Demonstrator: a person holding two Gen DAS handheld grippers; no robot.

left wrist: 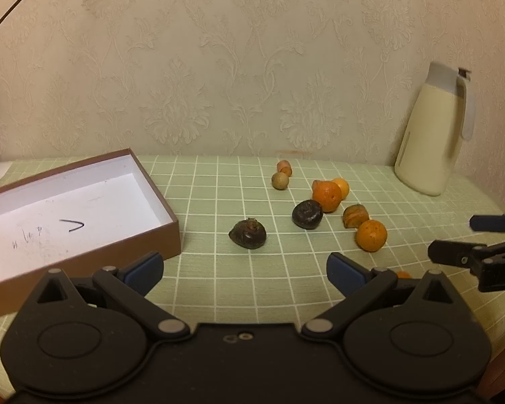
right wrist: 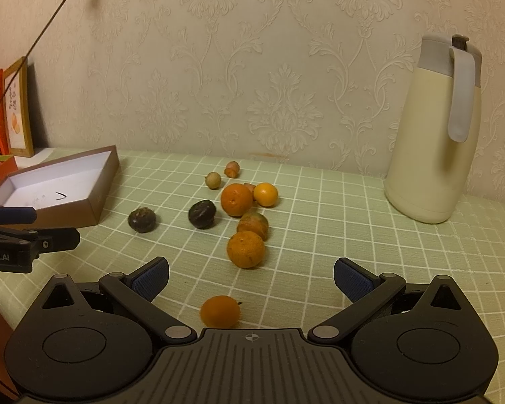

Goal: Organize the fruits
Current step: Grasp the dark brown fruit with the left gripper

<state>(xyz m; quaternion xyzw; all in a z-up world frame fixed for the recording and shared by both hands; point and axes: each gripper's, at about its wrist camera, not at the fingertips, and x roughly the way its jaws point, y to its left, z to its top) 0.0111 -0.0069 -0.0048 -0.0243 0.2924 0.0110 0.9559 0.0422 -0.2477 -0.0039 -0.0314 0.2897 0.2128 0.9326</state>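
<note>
Patterned wallpaper backs your green checked table [right wrist: 320, 222], with the empty box [left wrist: 84, 202] at the left, the jug [right wrist: 434, 134] far right and the fruits [right wrist: 236, 199] scattered between them. Your left gripper [left wrist: 245, 266] and right gripper [right wrist: 250, 277] both hover wide, holding nothing, a small orange [right wrist: 219, 310] just near the right one.

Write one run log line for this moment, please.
left gripper open | right gripper open | box empty | fruits on table
</note>
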